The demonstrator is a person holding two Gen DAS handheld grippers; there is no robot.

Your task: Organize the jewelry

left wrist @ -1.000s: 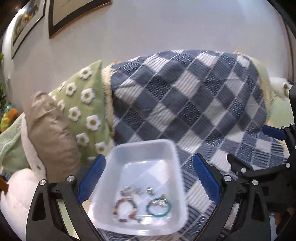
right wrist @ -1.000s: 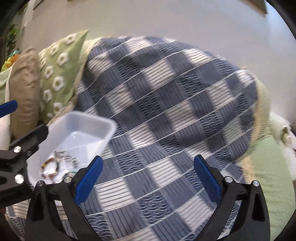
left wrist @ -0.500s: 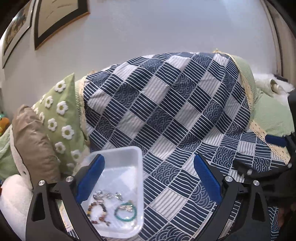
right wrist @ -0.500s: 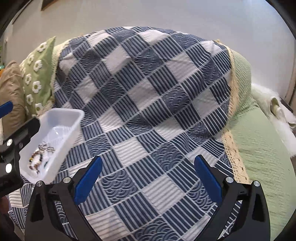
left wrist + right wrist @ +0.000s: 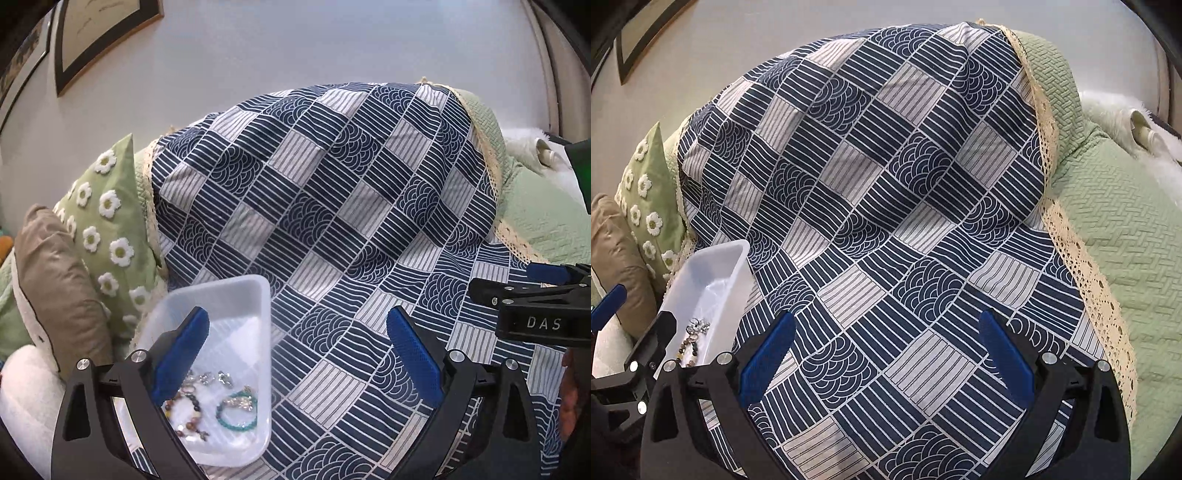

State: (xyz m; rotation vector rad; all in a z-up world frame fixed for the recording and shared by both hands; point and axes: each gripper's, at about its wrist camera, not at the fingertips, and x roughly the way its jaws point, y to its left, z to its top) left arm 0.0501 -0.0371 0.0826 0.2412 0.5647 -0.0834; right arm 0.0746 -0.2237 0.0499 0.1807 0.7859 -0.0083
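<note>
Translucent white plastic, the shallow rectangular tray [image 5: 236, 295] lies on the navy-and-white patchwork blanket [image 5: 332, 206] near its left edge, just beside the green cushion with white daisies [image 5: 107, 218] and the tan cushion [image 5: 55, 291]. In the tray's near end sit a turquoise bead bracelet [image 5: 236, 415], a brown mixed-bead bracelet [image 5: 186, 413] and a small heap of silver trinkets [image 5: 210, 378]. The left claw [image 5: 297, 363] hangs above with its blue pads wide apart, holding nothing; its left pad overlaps the tray in view, while the jewelry lies low and left of the gap. The right claw [image 5: 886, 363] is likewise spread wide and empty over bare blanket, with the tray [image 5: 713, 269] well off to its left. To the right, a green textured bedspread [image 5: 1126, 240] with a cream lace edging [image 5: 1086, 280] shows beneath the blanket.
</note>
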